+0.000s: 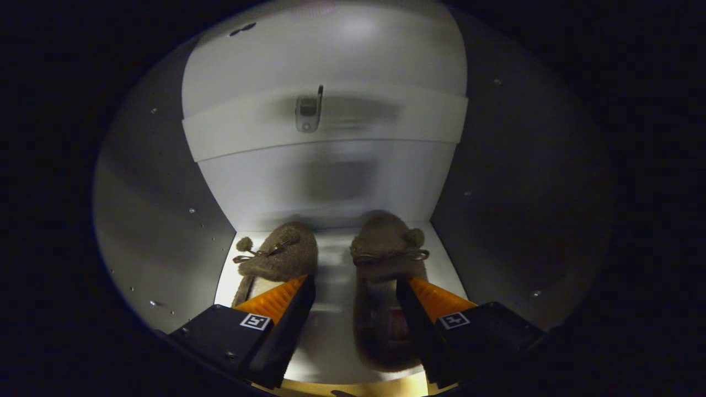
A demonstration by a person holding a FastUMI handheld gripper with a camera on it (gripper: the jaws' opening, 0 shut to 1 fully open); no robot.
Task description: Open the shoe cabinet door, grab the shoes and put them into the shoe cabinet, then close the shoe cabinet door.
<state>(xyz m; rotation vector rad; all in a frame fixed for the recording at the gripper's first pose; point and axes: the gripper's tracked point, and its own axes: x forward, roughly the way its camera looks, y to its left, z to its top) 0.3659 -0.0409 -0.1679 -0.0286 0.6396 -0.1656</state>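
Note:
I am looking into the white shoe cabinet (331, 182), at its back wall and bottom shelf (333, 331). Two fuzzy brown slippers with bows and pompoms lie on that shelf, toes toward the back. The left slipper (278, 256) lies just ahead of my left finger, which overlaps its heel end. The right slipper (380, 286) lies between my fingers, hard against the inner side of the right one. My gripper (356, 286) is open, its orange-and-black fingers (276, 300) spread wide, and the left finger is clear of the right slipper.
Grey side walls (160, 220) with small screw holes close in left and right. A white cross rail (386, 118) with a small metal fitting (308, 113) spans the back above the slippers. The shelf's front edge lies just below my fingers.

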